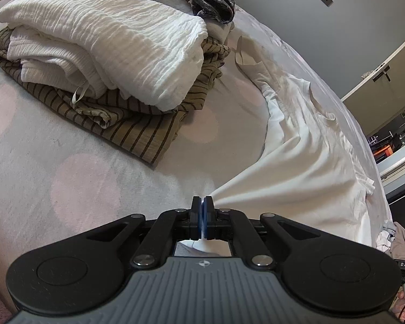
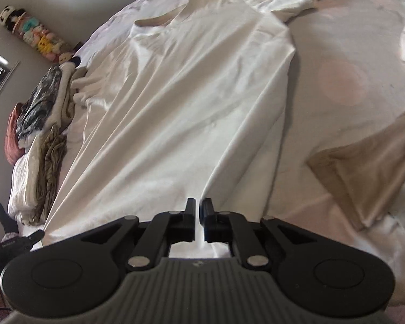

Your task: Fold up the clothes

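A white T-shirt (image 2: 191,102) lies spread on the bed, neck hole at the far end; it also shows in the left wrist view (image 1: 305,156). My left gripper (image 1: 202,202) is shut on the shirt's bottom hem corner, and the cloth is pulled taut from it. My right gripper (image 2: 198,206) is shut on the other part of the bottom hem, with cloth running between its fingers. Folds fan out from both grips toward the shoulders.
A pile of folded clothes (image 1: 108,40), white over an olive striped piece, sits on the bed to the left; it also shows in the right wrist view (image 2: 40,148). A beige garment (image 2: 370,167) lies at the right. The bedsheet (image 1: 81,183) is pale with pink dots.
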